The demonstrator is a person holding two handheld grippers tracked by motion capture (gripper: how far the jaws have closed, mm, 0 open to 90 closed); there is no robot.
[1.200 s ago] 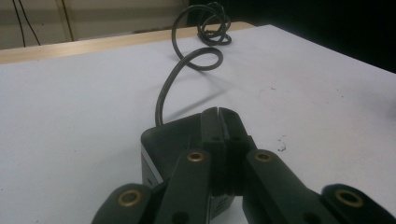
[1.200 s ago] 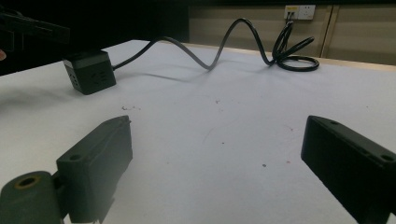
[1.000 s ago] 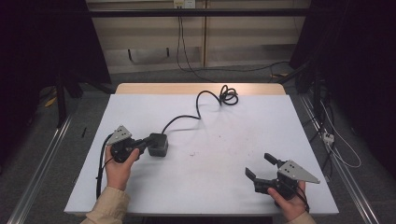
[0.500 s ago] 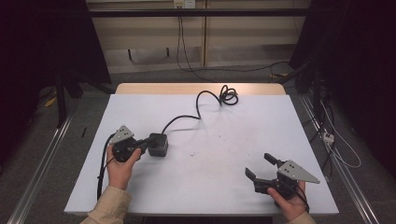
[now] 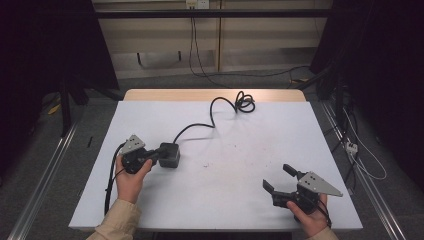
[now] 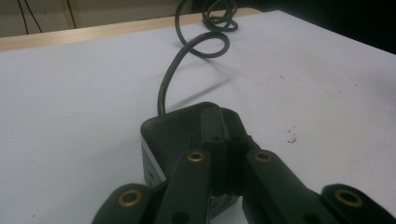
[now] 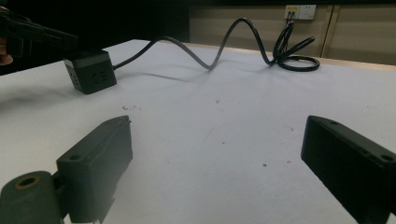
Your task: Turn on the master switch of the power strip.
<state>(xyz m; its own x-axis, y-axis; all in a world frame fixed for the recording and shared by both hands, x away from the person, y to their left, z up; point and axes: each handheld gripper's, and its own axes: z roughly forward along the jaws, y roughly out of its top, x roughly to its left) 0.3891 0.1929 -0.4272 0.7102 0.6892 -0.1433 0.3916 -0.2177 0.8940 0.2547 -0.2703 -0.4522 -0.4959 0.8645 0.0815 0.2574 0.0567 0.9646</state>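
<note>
Nothing has shifted: left gripper (image 5: 161, 154) rests closed against the black power cube (image 5: 169, 155) at table (image 5: 250, 200) left; right gripper (image 5: 280, 178) gapes empty, well apart, cube lying to its left.

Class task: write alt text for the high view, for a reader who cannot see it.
On a white table, the left gripper rests shut against a black cube socket whose cable coils toward the far edge. The right gripper, jaws open, sits apart at the near right.
</note>
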